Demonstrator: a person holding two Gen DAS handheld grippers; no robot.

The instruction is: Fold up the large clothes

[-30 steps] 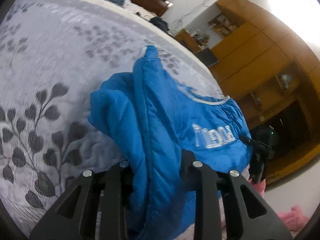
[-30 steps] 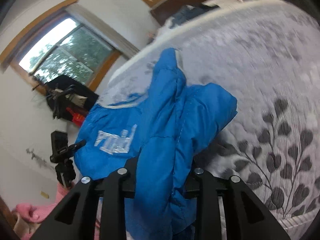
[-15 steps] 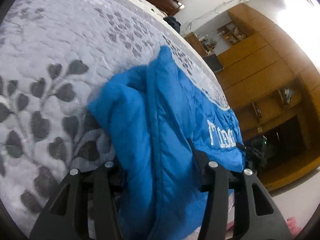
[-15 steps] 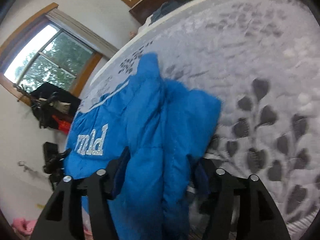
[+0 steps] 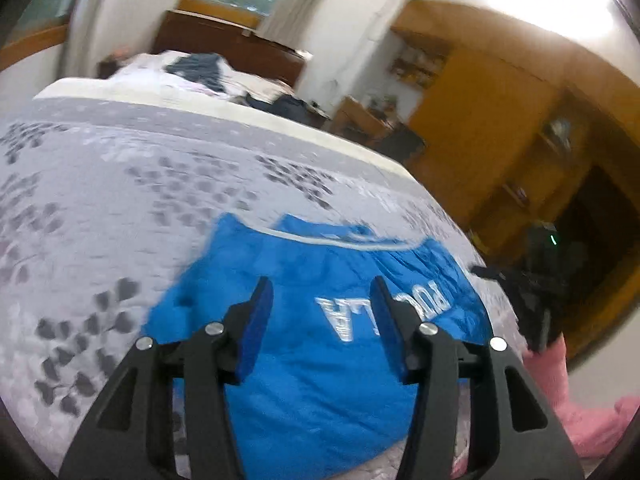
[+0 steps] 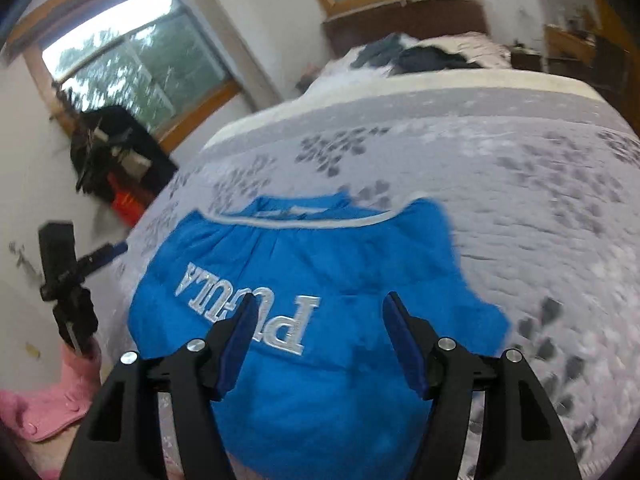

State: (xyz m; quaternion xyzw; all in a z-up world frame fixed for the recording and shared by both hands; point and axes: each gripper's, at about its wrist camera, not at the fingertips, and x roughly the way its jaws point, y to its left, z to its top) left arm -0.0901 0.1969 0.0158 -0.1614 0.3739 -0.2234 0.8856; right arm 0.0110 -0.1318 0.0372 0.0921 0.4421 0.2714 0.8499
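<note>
Both my left gripper (image 5: 320, 312) and right gripper (image 6: 316, 328) now gape empty, having released the folded blue jacket (image 6: 320, 280) onto the bed (image 6: 520, 184).

**Bed with a leaf-print quilt and one blue garment**

A bed (image 5: 120, 184) carries everything, covered by a pale grey quilt (image 6: 520, 208) printed with dark leaf sprigs and edged with a cream band at the far side. A bright blue padded jacket (image 6: 320, 280) lies flat on the near part of the quilt, white lettering up, a white-trimmed edge toward the far side. Dark clothes (image 5: 196, 66) lie heaped beyond the cream band.
</note>
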